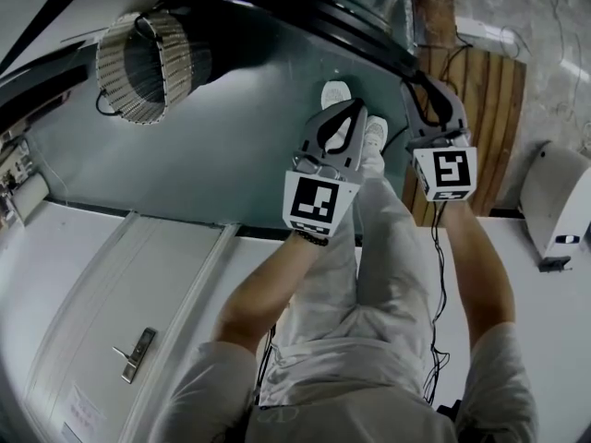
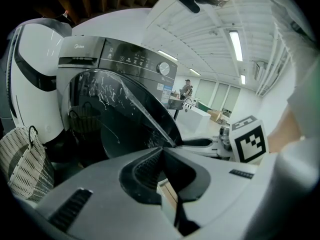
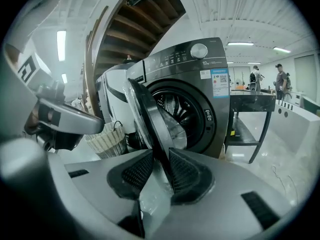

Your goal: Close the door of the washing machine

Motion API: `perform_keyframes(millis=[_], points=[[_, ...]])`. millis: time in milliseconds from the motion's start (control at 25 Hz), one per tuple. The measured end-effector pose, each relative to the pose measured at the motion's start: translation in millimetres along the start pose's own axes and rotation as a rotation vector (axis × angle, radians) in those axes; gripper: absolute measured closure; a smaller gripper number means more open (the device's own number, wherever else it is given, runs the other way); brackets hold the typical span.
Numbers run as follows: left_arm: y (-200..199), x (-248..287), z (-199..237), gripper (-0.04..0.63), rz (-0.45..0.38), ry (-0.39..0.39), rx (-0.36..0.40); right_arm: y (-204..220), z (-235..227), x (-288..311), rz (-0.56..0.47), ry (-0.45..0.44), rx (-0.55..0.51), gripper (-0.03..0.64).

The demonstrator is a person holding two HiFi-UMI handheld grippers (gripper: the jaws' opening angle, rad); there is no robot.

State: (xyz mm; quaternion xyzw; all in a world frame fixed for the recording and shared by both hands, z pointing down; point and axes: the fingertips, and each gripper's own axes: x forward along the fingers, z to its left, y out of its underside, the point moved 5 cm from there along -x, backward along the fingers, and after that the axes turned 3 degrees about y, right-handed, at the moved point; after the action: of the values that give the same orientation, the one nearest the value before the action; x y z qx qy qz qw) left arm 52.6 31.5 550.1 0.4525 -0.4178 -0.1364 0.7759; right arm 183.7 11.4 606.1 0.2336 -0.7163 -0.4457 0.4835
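head view
- left gripper (image 1: pixel 354 107): mid-frame over the grey floor (image 1: pixel 231 155), marker cube toward the camera, tips just beside a white shoe (image 1: pixel 335 93).
- right gripper (image 1: pixel 417 86): right of the left gripper, with its tips at a dark curved rim (image 1: pixel 369 30) near the top edge. Whether that rim is door or washer body I cannot tell here.
- basket (image 1: pixel 143 67): upper left, pale and woven.
- stairs (image 1: pixel 480 90): wooden, upper right.

left gripper view
- left gripper (image 2: pixel 161 151) jaws: closed tip to tip, nothing between them.
- washer (image 2: pixel 120 59): dark grey front-loader, upper left to centre, control panel along its top.
- door (image 2: pixel 132 109): swung open, its free edge at frame centre just past the closed tips.
- right gripper (image 2: pixel 200 143): centre right, reaching to the door's edge.
- basket (image 2: pixel 25 161): lower left, on the floor near the washer.

right gripper view
- right gripper (image 3: pixel 159 159) jaws: wide apart. The door's edge stands between the pads (image 3: pixel 137 171), closer to the right pad with a gap by the left one. No clamping is visible.
- door (image 3: pixel 145 119): seen edge-on, running from centre down into the jaws.
- drum opening (image 3: pixel 177 114): uncovered, just right of the door.
- left gripper (image 3: pixel 65 119): left edge of the frame.
- basket (image 3: pixel 107 136): left of centre, behind the door.
- table (image 3: pixel 250 101): right of the washer (image 3: pixel 210 69).
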Motion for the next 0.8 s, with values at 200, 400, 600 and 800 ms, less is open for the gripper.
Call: perform_keyframes(millis=[200, 400, 600, 800], points=[[0.3, 7.1, 5.8, 0.592, 0.0, 0.01, -0.007, -3.9, -14.1, 3.3, 0.004, 0.015, -0.024, 0.512], [-1.1, 17.3, 11.3, 0.592, -0.007, 0.026, -0.016, -9.3, -26.7, 9.6, 0.003, 0.007, -0.075, 0.512], [-2.3, 27.5, 19.3, 0.592, -0.001, 0.042, -0.028, -17.8, -39.6, 18.2, -0.005, 0.0, -0.105, 0.512], [-9.0, 37.8, 27.6, 0.592, -0.008, 0.056, -0.032, -23.1, -51.8, 25.9, -0.004, 0.024, -0.101, 0.508]])
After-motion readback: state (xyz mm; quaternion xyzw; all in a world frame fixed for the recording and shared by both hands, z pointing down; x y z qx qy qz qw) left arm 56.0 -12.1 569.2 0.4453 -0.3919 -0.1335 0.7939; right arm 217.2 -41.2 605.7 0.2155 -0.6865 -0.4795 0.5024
